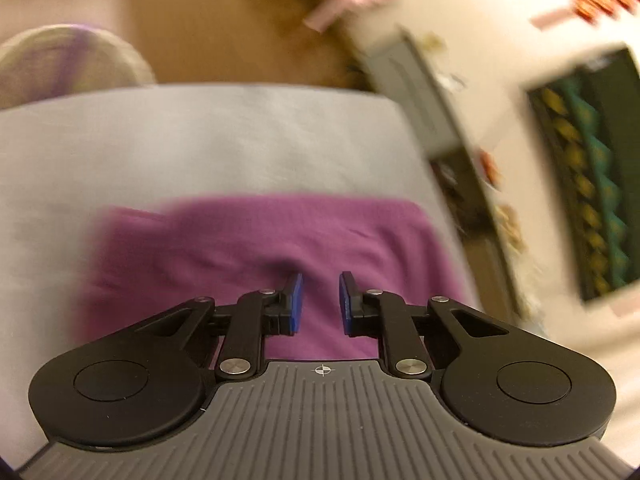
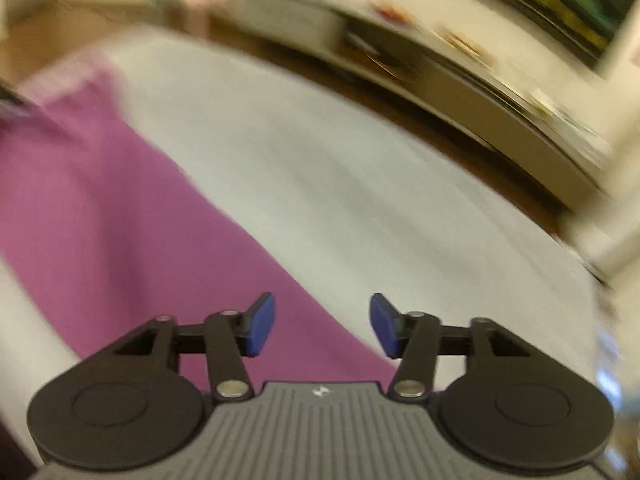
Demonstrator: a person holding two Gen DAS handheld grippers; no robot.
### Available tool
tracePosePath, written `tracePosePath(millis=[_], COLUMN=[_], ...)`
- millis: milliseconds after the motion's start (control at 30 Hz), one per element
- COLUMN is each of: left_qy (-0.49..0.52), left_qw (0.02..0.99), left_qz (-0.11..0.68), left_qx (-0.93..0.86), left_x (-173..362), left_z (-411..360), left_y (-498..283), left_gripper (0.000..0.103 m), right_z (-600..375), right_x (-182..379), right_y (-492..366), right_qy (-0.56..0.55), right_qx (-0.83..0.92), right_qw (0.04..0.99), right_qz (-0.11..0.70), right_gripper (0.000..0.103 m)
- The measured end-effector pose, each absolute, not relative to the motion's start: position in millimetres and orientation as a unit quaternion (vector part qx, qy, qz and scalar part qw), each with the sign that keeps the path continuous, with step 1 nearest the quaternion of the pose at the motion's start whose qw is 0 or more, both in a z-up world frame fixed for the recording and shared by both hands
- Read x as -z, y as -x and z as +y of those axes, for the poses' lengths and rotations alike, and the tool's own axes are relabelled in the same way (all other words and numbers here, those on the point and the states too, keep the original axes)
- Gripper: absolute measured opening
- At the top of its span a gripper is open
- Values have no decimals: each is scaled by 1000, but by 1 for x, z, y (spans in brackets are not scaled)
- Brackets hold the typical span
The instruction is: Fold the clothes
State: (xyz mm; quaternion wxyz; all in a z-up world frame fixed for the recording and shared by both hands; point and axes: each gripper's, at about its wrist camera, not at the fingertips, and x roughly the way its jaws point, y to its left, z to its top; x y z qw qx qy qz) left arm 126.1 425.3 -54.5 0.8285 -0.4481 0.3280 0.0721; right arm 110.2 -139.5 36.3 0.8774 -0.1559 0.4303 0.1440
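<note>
We hold the left gripper [image 1: 320, 304] over the purple garment [image 1: 256, 248], jaws slightly parted, empty. Right gripper [image 2: 322, 324] wider apart, empty; garment runs toward 10 o'clock on the white sheet [image 2: 340, 184]. Blurred shelf [image 2: 460, 72] beyond, 1 o'clock.

Both views smear with motion blur; the purple garment [image 2: 120, 216] runs off the right wrist view's left edge, its outline soft; the wall hanging [image 1: 588, 176] and low shelf [image 2: 460, 80] show no legible detail.
</note>
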Motion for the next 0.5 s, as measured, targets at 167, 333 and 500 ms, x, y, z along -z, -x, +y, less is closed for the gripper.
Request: tracePosePath(millis=[167, 333, 500], left_qy=[424, 508, 519], left_qw=[835, 787, 797], left_qz=[349, 349, 309], left_qx=[-37, -25, 3], left_x=[50, 76, 53], left_z=[427, 468, 481], left_y=[-150, -142, -136], left_gripper=[11, 3, 15], right_z=[16, 141, 213], right_x=[-57, -18, 33], right_y=[-200, -299, -338], right_qy=[74, 71, 116], right_qx=[-314, -324, -327], right_qw=[860, 851, 812], right_qz=[395, 408, 469], right_gripper=[62, 74, 59])
